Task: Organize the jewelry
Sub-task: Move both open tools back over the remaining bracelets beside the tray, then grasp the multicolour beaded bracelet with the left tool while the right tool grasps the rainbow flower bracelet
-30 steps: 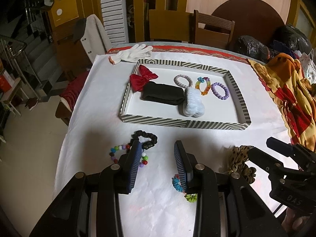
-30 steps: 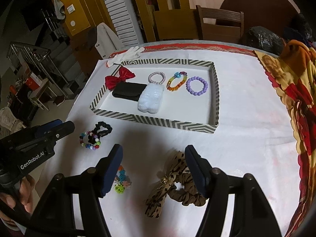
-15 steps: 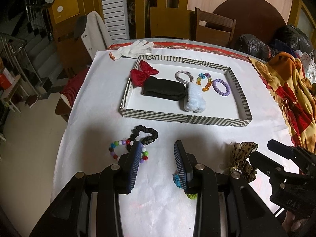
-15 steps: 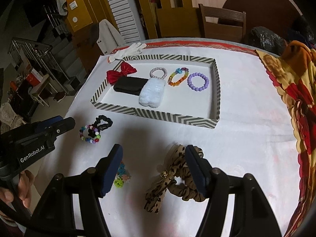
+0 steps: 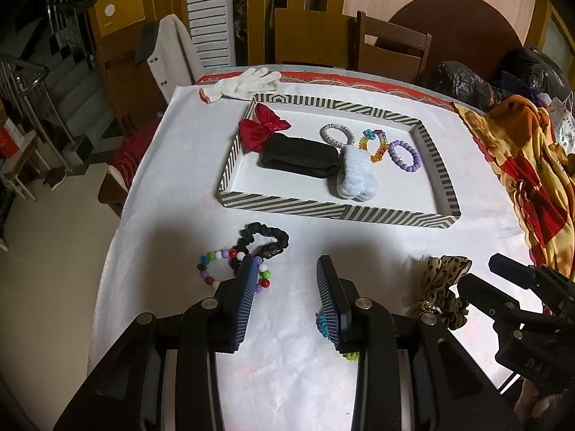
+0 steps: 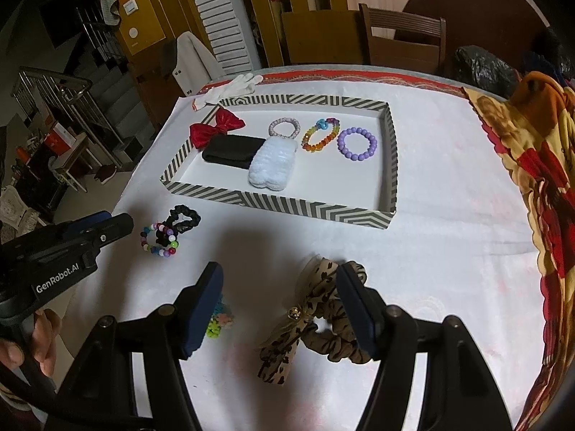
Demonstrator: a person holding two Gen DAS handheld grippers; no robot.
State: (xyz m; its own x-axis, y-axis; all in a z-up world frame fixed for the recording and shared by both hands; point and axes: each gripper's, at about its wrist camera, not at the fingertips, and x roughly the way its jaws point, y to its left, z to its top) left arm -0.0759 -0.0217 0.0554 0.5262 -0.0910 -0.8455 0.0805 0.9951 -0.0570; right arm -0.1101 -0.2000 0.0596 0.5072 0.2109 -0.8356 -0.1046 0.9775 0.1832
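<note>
Both grippers pull back from striped tray (image 5: 334, 212) | jaws released, empty | four pieces left on worktop (image 6: 449, 237) | leopard scrunchie (image 6: 316, 323) nearest right gripper (image 6: 278, 305) | left gripper (image 5: 285, 296) beside beaded bracelet (image 5: 212, 269)

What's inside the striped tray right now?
The striped tray holds a red bow, black band, fluffy white piece, grey hair tie, rainbow bracelet and purple bracelet. Whatever lies beneath the band or white piece is covered.

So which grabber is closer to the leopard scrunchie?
Right. The right gripper hangs open just over the leopard scrunchie, one finger overlapping it. The left gripper is off to its left, nearer the beaded bracelet.
</note>
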